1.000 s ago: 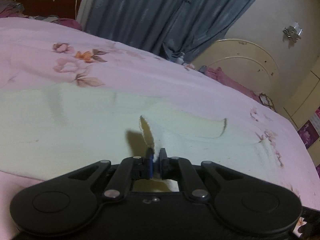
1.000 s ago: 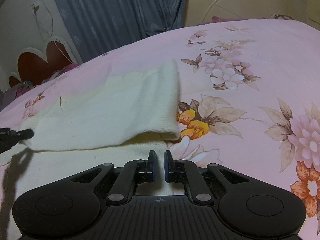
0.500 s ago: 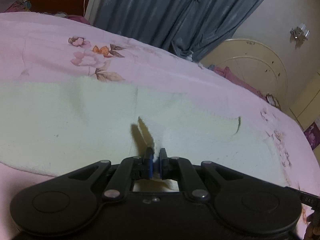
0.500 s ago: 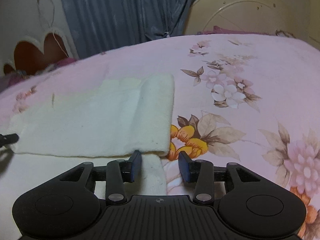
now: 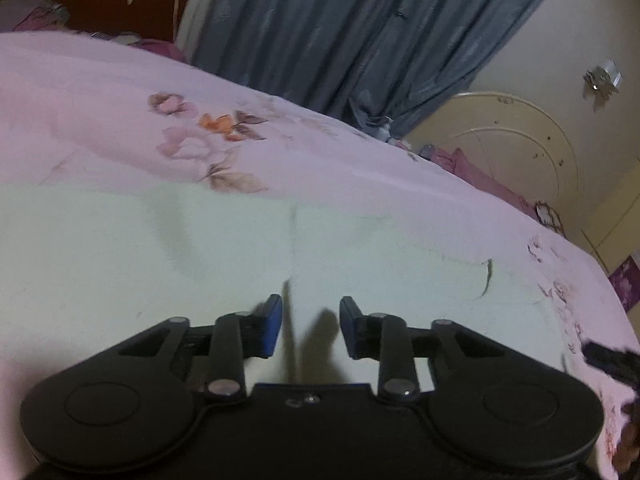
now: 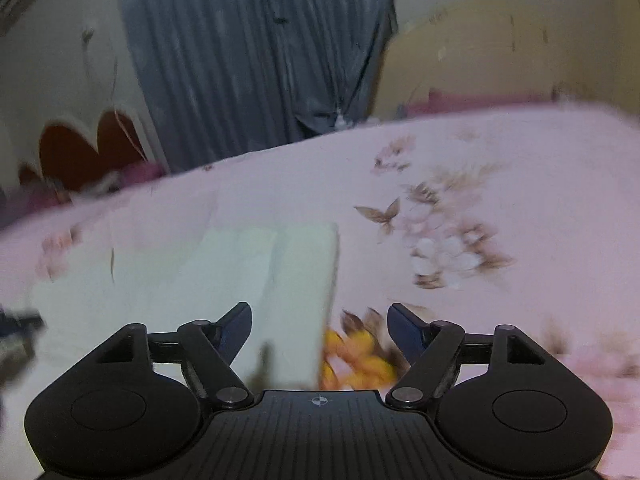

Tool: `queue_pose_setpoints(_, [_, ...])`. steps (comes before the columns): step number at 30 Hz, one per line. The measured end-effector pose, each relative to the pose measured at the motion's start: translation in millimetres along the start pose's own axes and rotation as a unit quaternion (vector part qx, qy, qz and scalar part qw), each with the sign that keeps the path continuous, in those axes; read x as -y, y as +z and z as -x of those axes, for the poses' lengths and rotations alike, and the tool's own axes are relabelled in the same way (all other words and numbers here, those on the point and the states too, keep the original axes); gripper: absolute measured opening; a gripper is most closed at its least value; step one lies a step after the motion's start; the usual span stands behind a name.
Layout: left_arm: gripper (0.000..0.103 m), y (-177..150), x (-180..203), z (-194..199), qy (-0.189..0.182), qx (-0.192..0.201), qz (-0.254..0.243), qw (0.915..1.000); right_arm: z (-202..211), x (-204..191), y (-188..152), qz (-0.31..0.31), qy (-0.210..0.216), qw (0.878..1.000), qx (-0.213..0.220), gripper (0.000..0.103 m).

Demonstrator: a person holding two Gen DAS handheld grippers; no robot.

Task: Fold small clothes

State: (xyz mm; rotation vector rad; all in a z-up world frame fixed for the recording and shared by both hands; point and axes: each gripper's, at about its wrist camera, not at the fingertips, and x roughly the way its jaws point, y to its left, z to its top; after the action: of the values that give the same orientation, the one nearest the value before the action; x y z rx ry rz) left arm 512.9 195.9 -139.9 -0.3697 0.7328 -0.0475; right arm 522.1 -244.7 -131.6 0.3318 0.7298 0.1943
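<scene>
A pale cream garment [image 5: 200, 256] lies flat and folded on the pink floral bedspread [image 5: 100, 92]. In the left wrist view my left gripper [image 5: 310, 326] is open just above the garment's near part, holding nothing. In the right wrist view the same garment [image 6: 240, 272] lies left of centre with its right edge straight. My right gripper [image 6: 320, 330] is open wide over that edge and a yellow printed flower [image 6: 360, 360], holding nothing. The right view is blurred by motion.
Grey-blue curtains [image 5: 360, 32] hang behind the bed. A red and cream headboard [image 5: 108, 0] stands at the left and a cream rounded footboard [image 5: 520, 144] at the right. The other gripper's tip shows at the edge of each view [image 5: 608, 360].
My left gripper has opened and let go of the cloth fold, which now lies flat. My right gripper opened earlier, has opened wider and has pulled back from the garment.
</scene>
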Motion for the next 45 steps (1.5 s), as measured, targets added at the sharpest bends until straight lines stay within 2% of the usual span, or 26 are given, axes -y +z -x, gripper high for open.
queue_pose_setpoints(2, [0.027,3.3,5.4,-9.6,0.006,-0.011,-0.011,0.9999,-23.5,8.3,11.0,-0.033,0.011,0.999,-0.013,0.038])
queue_pose_setpoints(5, [0.023,1.5,7.9,-19.5,0.018,-0.022,-0.024,0.9993,-53.3,23.7,20.7,-0.083,0.032,0.996,-0.032,0.038])
queue_pose_setpoints(7, [0.007,0.3,6.1,-21.1,0.003,-0.024,-0.021,0.9995,-65.8,31.4,21.6,-0.099,0.054,0.993,-0.042,0.038])
queue_pose_setpoints(8, [0.005,-1.1,6.4,-19.5,0.0,-0.016,-0.023,0.9996,-67.9,31.8,22.6,-0.095,0.062,0.993,-0.04,0.035])
queue_pose_setpoints(9, [0.005,-4.1,8.3,-14.7,0.003,0.005,-0.031,0.9995,-68.0,28.5,23.6,-0.073,0.06,0.995,-0.042,0.003])
queue_pose_setpoints(11, [0.005,-12.2,10.7,-6.5,0.017,0.038,-0.041,0.9983,-53.2,12.6,28.6,-0.006,0.041,0.999,-0.007,0.005])
queue_pose_setpoints(13, [0.006,-21.4,8.6,-12.2,0.029,0.035,-0.038,0.9982,-45.1,-2.6,28.9,0.062,0.028,0.997,0.028,0.005])
queue_pose_setpoints(15, [0.006,-21.6,7.7,-13.4,0.028,0.042,-0.033,0.9982,-77.4,3.5,23.5,0.081,-0.011,0.996,-0.038,0.005])
queue_pose_setpoints(18, [0.014,-13.3,6.1,-11.6,0.025,0.024,-0.03,0.999,-70.5,9.6,27.4,0.073,-0.009,0.997,-0.031,0.006])
queue_pose_setpoints(19, [0.023,-10.2,5.1,-5.0,0.03,0.025,-0.024,0.9989,-62.7,7.3,28.7,0.077,-0.023,0.997,-0.02,0.009])
queue_pose_setpoints(21, [0.037,-9.2,12.8,16.0,0.061,0.07,-0.046,0.9946,-39.8,2.2,30.7,0.076,-0.049,0.995,0.029,0.047])
queue_pose_setpoints(22, [0.042,-8.9,19.0,23.7,0.057,0.086,-0.062,0.9927,-31.0,-0.2,32.7,0.079,-0.034,0.995,0.051,0.048])
queue_pose_setpoints(24, [0.042,-7.6,37.7,23.6,0.027,0.078,-0.09,0.9925,-29.0,-13.5,34.8,0.102,-0.007,0.994,0.039,0.048])
queue_pose_setpoints(27, [0.044,-13.0,71.1,0.3,-0.003,0.041,-0.142,0.9891,-48.0,-42.6,28.2,0.155,0.02,0.988,0.003,0.045])
queue_pose_setpoints(29, [0.047,-18.0,79.5,-14.2,0.003,0.026,-0.156,0.9874,-64.9,-53.2,21.1,0.195,0.002,0.981,-0.02,0.044])
queue_pose_setpoints(30, [0.046,-20.6,76.5,-20.9,0.026,0.016,-0.159,0.9868,-72.7,-51.8,17.9,0.208,-0.018,0.977,-0.031,0.043])
queue_pose_setpoints(31, [0.044,-23.4,68.3,-25.0,0.053,0.009,-0.157,0.9861,-78.5,-39.0,16.7,0.196,-0.052,0.979,-0.032,0.043])
queue_pose_setpoints(33, [0.045,-26.2,54.2,-18.0,0.046,0.016,-0.155,0.9867,-75.5,-5.0,27.3,0.13,-0.076,0.988,-0.041,0.043])
queue_pose_setpoints(34, [0.045,-27.3,53.5,-15.2,0.051,0.015,-0.167,0.9846,-74.5,3.0,30.3,0.123,-0.079,0.988,-0.047,0.043])
queue_pose_setpoints(35, [0.043,-27.7,55.9,-13.4,0.057,0.012,-0.177,0.9825,-67.3,4.6,31.3,0.125,-0.079,0.988,-0.047,0.043])
queue_pose_setpoints(37, [0.044,-26.2,65.1,-3.3,0.057,0.02,-0.172,0.9832,-47.0,4.5,32.0,0.111,-0.054,0.992,-0.03,0.032])
queue_pose_setpoints(40, [0.044,-34.7,85.7,13.8,0.018,0.049,-0.165,0.9849,-14.6,5.2,25.1,0.084,-0.028,0.996,-0.021,0.029])
queue_pose_setpoints(41, [0.044,-40.1,91.9,16.5,0.004,0.051,-0.167,0.9846,-7.4,-2.7,18.1,0.084,-0.02,0.996,-0.026,0.021])
queue_pose_setpoints(42, [0.045,-48.0,95.9,17.1,-0.006,0.051,-0.175,0.9832,-3.4,-10.0,10.9,0.087,-0.012,0.996,-0.032,0.019])
queue_pose_setpoints(44, [0.047,-61.0,101.5,7.7,0.012,0.034,-0.201,0.9788,1.8,-22.9,-13.2,0.112,-0.014,0.992,-0.056,0.017])
queue_pose_setpoints(45, [0.047,-66.1,98.0,-0.5,0.034,0.012,-0.202,0.9787,-3.1,-25.0,-25.4,0.128,-0.038,0.988,-0.077,0.016])
